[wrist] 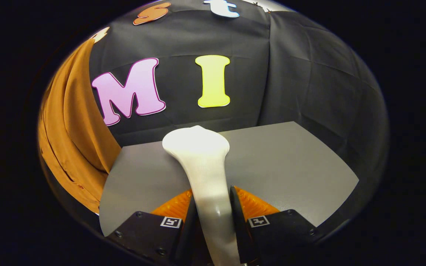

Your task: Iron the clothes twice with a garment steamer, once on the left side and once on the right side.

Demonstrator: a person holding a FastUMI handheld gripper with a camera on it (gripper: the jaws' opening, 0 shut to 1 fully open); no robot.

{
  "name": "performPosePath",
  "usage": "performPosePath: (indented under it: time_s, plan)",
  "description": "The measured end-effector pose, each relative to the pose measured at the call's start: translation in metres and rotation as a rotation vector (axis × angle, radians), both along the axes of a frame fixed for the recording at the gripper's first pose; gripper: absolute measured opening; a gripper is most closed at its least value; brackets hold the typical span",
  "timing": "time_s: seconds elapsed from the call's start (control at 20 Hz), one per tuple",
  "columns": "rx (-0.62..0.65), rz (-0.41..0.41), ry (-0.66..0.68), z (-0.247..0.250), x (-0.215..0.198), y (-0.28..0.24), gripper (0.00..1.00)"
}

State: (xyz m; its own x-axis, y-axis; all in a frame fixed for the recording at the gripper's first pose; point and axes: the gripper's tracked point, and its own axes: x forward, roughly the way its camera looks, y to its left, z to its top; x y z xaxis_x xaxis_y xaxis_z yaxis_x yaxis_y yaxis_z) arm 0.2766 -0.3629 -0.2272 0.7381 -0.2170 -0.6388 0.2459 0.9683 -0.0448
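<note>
1. The tool (212, 218) has two fingers, one on each side of its middle.
2. Each finger sits on a big flat block with slanted edges, wide near the camera and narrower toward the tip.
3. Each block has a small square sticker near its inner corner. The sticker has a blocky pattern in a white border, like a little maze.
4. Small round screws (139, 213) sit in the blocks: one beside each sticker and more near the outer corners.
5. Ahead of the blocks, each finger has a pad (252, 205) with many thin ridges across it, like tiny steps.
6. The inner edges of the fingers are smooth and thin.
</note>
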Motion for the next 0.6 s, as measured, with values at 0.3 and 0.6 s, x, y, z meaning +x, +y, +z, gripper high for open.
performPosePath:
  time_s: [0.3, 0.6]
  plan:
    - [-0.028, -0.010, -0.091, 0.043, -0.011, 0.006, 0.50]
    - [-0.083, -0.033, -0.186, 0.088, -0.038, 0.025, 0.50]
